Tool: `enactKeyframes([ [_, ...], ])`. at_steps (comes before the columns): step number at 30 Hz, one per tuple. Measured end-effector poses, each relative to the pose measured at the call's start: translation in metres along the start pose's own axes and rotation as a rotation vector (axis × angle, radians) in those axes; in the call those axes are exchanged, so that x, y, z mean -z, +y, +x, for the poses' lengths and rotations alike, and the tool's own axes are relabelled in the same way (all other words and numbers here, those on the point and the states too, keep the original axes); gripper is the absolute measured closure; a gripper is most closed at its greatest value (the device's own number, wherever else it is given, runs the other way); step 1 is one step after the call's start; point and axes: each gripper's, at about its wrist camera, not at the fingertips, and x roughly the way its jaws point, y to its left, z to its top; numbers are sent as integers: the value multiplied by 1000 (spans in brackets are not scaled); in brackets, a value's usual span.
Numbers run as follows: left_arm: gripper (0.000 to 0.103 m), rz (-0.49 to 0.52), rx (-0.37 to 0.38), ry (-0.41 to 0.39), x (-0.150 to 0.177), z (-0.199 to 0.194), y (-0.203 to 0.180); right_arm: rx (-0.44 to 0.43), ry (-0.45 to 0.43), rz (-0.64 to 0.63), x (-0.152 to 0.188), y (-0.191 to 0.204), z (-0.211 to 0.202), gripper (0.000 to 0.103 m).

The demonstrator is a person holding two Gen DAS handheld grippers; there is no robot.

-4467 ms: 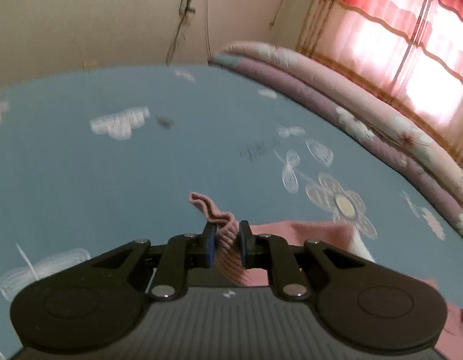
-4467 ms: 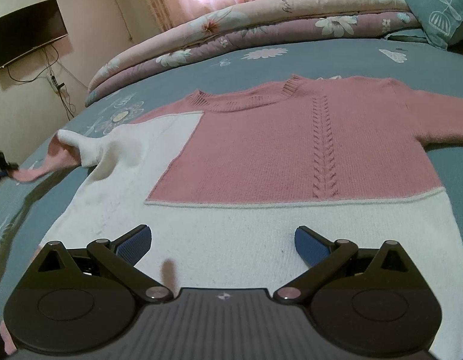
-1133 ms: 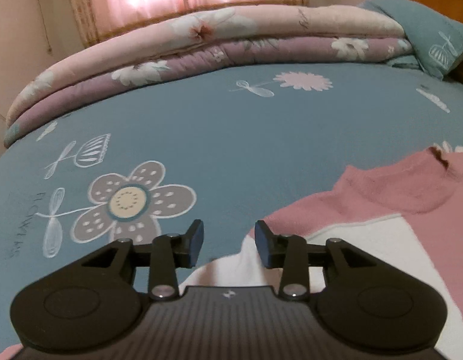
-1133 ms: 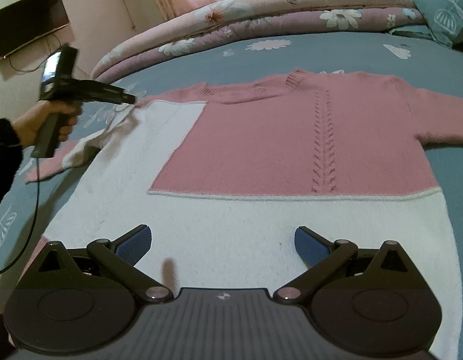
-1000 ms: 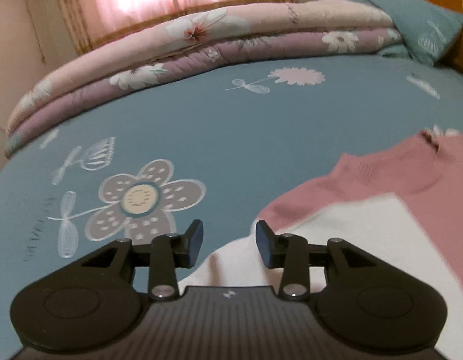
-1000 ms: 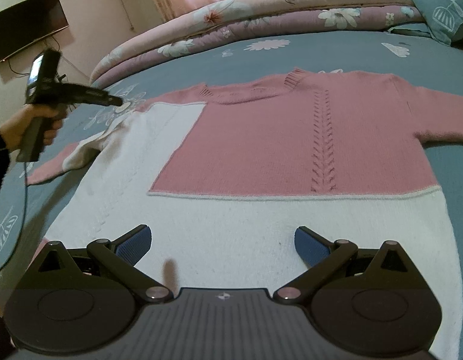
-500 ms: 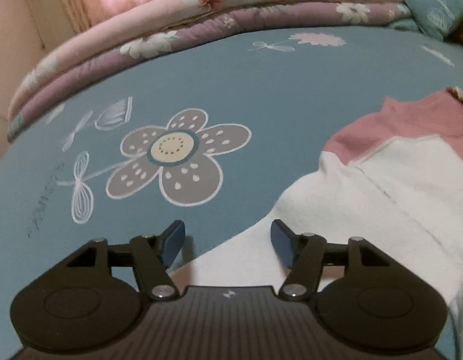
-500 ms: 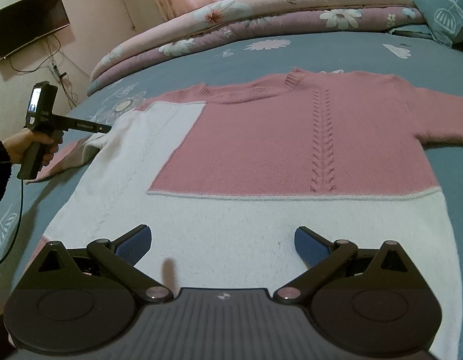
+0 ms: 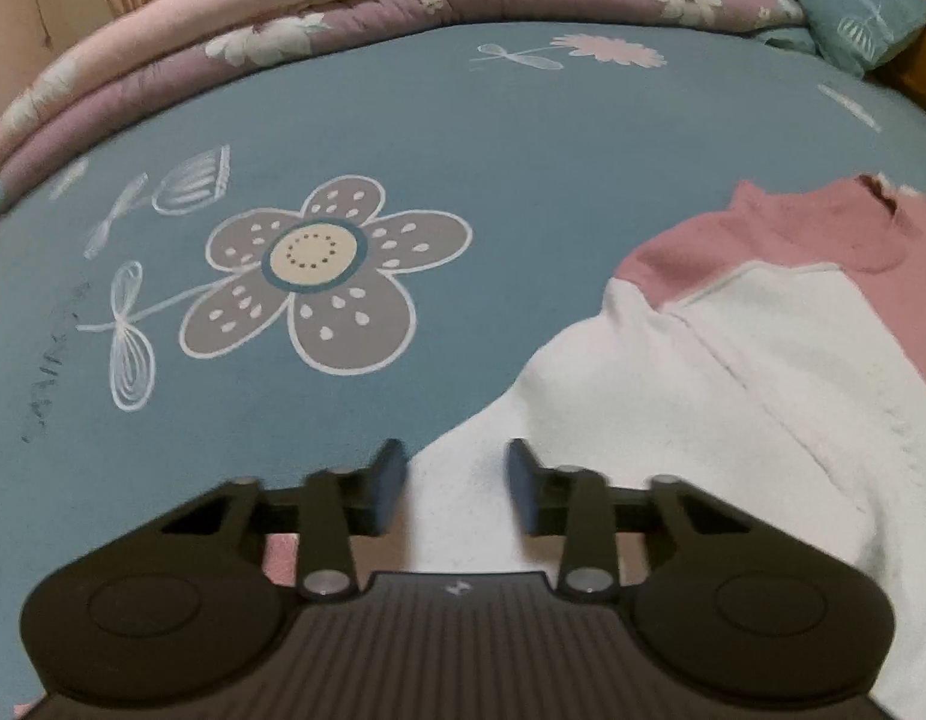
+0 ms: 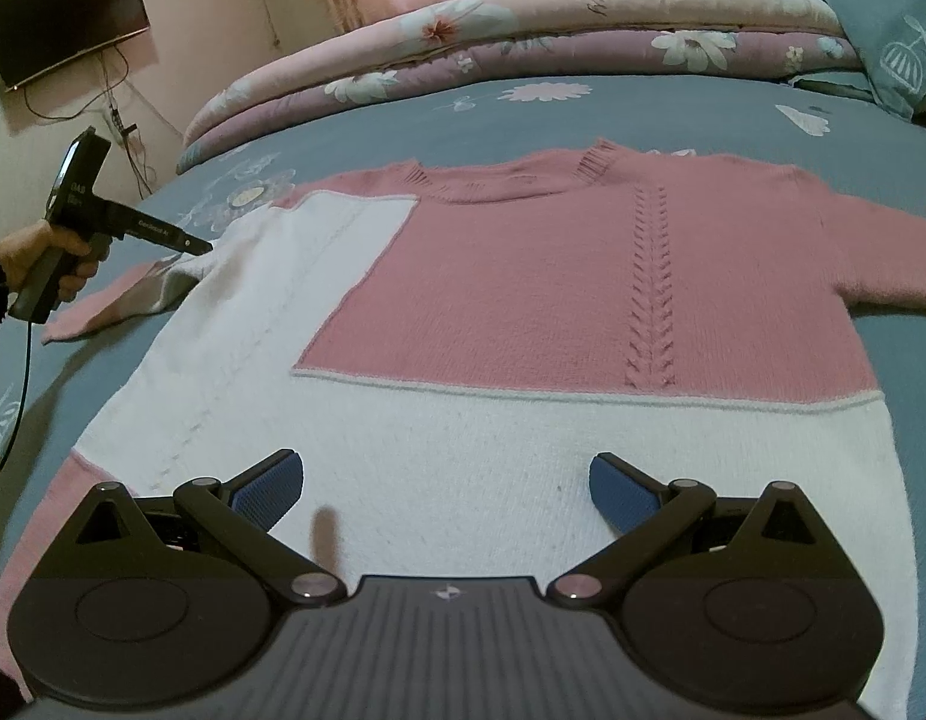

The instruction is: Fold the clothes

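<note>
A pink and white knitted sweater (image 10: 583,300) lies flat, front up, on the blue bed. In the left wrist view its white left sleeve (image 9: 673,396) runs from the pink shoulder down under my left gripper (image 9: 453,480). The jaws are closing with the sleeve's white fabric between them, and a gap still shows between the pads. The right wrist view shows that same left gripper (image 10: 201,247), held in a hand (image 10: 42,258), tip at the sleeve near the armpit. My right gripper (image 10: 444,480) hovers wide open over the white hem, holding nothing.
The blue flowered bedsheet (image 9: 342,120) stretches beyond the sweater. Rolled pink and purple quilts (image 10: 523,42) line the far edge, with a blue pillow (image 10: 883,30) at the right. A dark TV (image 10: 66,18) hangs on the wall. A cable (image 10: 18,396) trails from the left gripper.
My left gripper let go of the pink cuff, came down over the white upper sleeve, spread its jaws and now narrows them. The right gripper has not moved.
</note>
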Motion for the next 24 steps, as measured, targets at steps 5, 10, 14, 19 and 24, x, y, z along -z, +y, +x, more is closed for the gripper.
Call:
enactKeyframes([
  [5, 101, 43, -173, -7, -6, 2, -24, -5, -1, 7, 0, -1, -1, 0],
  [10, 92, -132, -152, -32, -10, 4, -3, -3, 3, 9, -1, 0, -1, 0],
  [14, 52, -260, -94, -126, 4, -30, 15, -11, 4, 30, -2, -2, -2, 0],
  [19, 38, -751, 68, -231, 62, -86, 63, -29, 3, 80, -3, -8, -4, 0],
  [24, 33, -1153, 144, -227, 148, -110, 91, -31, -3, 103, -2, -9, -5, 0],
])
